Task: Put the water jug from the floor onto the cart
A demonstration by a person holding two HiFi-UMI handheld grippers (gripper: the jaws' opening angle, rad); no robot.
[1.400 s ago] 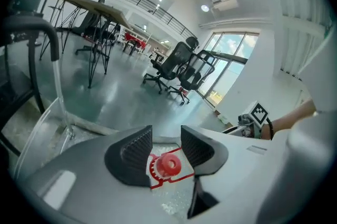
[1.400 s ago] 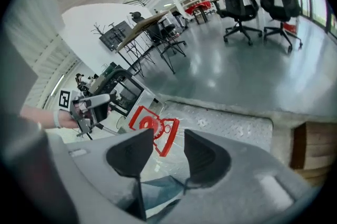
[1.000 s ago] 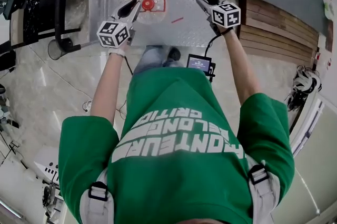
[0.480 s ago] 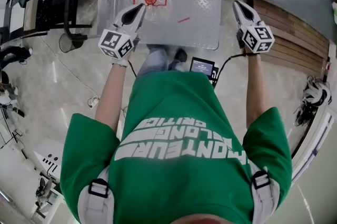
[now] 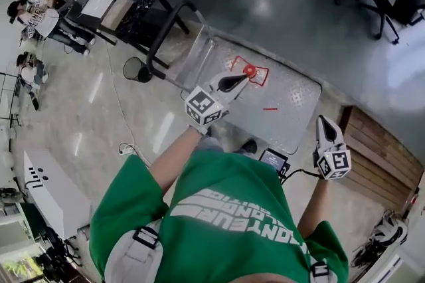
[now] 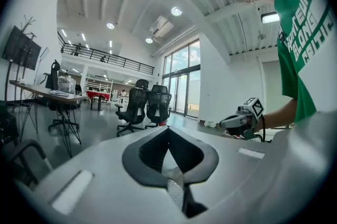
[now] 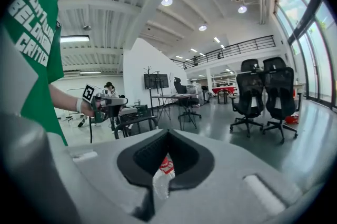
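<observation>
Fingers (image 6: 145, 162) of the left gripper (image 5: 244, 77) and right gripper (image 5: 322, 121) were clenched shut on nothing. The jug (image 5: 249, 70), clear plastic with a red cap, stood seemingly upright on the cart's (image 5: 292, 102) checkered metal deck, toward its black tube handle (image 5: 174, 28). Placing looked done, so next called only for backing away.

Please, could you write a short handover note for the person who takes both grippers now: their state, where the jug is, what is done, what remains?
Left gripper: shut, empty, over the cart, close to the jug's red cap.
Right gripper: shut, empty, beside the cart's edge.
Water jug: upright on the cart deck, nothing holds it.
Done: the jug is on the cart.
Left: apparently nothing; perhaps check that it stands steady.
</observation>
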